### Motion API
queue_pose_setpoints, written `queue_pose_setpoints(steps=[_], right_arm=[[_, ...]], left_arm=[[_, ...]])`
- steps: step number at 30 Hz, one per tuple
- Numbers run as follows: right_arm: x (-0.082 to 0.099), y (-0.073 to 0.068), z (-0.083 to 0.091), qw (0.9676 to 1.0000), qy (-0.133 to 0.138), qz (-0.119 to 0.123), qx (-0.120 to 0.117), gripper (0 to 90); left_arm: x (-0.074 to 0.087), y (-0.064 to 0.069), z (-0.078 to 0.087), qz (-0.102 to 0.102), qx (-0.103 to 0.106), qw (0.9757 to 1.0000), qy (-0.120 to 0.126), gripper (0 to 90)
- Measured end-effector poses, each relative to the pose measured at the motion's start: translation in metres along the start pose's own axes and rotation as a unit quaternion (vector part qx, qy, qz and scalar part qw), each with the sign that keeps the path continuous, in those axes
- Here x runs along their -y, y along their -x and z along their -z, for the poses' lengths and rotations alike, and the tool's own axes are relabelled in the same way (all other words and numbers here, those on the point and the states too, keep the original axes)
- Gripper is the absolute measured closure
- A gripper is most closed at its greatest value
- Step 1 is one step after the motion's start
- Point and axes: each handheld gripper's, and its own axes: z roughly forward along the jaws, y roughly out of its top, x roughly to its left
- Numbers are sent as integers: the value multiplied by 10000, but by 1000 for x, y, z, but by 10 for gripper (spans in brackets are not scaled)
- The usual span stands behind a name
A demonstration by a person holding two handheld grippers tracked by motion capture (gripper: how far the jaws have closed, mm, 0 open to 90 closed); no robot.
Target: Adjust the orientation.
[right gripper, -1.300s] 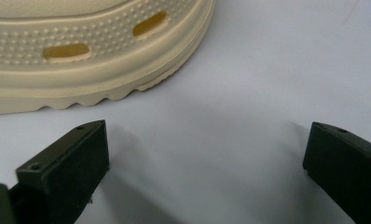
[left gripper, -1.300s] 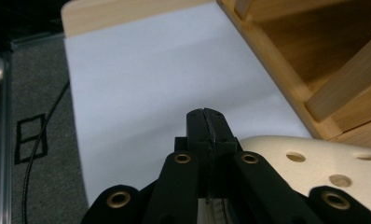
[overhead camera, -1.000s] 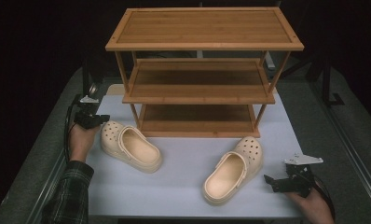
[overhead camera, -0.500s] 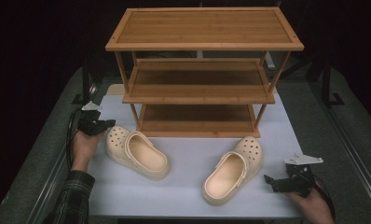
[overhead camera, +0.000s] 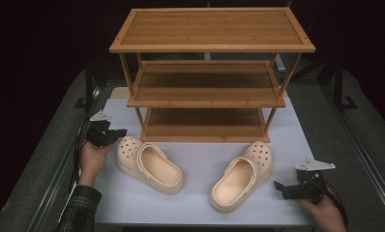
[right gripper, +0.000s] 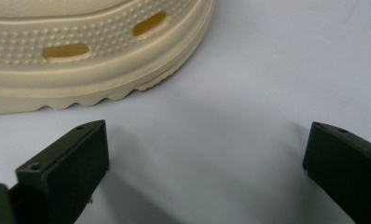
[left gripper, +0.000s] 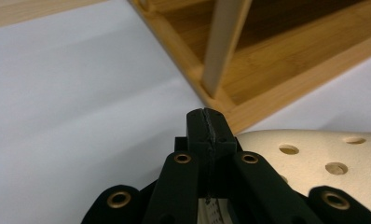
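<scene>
Left clog point(overhead camera: 149, 164): cream foam, holes over the toe, opening up, lying on the white worktop point(overhead camera: 195, 203) before the bamboo rack point(overhead camera: 207, 72).
Left claw point(overhead camera: 117, 134): jaws pressed together, empty, just beside the clog's toe.
Right claw point(overhead camera: 279, 186): jaws wide apart, near the right clog point(overhead camera: 241, 176).
Change: left clog and left claw have shifted rightward; right claw unmoved.

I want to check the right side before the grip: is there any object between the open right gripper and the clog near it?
Nothing visible stands between them. The right gripper has its jaws open and faces the right clog across bare white mat. The gripper is apart from the clog.
</scene>
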Motion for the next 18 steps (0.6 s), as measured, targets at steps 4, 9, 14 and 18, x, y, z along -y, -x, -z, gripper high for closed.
queue_pose_setpoints(steps=[4,9,14,18], right_arm=[[0,0,0,10000,-1,1,0,0],[0,0,0,10000,-3,-4,0,0],[0,0,0,10000,-2,-3,-1,0],[0,0,0,10000,4,-1,-3,0]], left_arm=[[1,11,-1,-59,87,9999,-3,900],[-1,25,-2,-180,192,9996,-64,900],[-4,40,-8,-320,340,9989,-104,900],[-7,51,-11,-442,392,9981,-154,900]])
